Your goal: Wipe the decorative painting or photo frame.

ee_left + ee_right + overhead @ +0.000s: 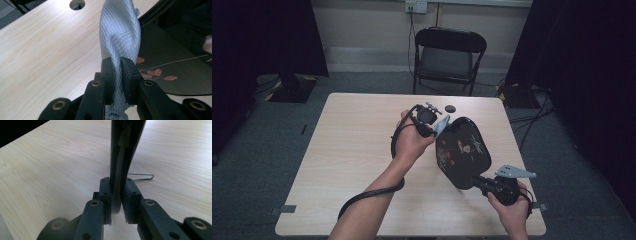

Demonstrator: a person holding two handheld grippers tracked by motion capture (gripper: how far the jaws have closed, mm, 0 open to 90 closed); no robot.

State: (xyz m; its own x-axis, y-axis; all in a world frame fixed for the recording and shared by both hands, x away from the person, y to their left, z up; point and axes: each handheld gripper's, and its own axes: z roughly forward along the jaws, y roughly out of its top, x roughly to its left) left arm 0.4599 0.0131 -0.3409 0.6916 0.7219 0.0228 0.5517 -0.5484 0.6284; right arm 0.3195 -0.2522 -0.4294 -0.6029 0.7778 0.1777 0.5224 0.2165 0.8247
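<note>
High view: black lacquered tray with red floral design (463,152) held tilted at frame centre-right, right gripper (486,183) clamped on rim. Left gripper (438,128) pinches grey woven cloth (120,37) at tray's upper-left edge. Judgement: wiping barely begun; most of surface left.

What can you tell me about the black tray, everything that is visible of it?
The black tray looks glossy, like lacquer, with rounded corners and a painted design of red flowers on thin stems. It is held tilted above the wooden table. The right claw is shut on its near edge. The grey cloth, held in the left claw, meets its far edge.
</note>
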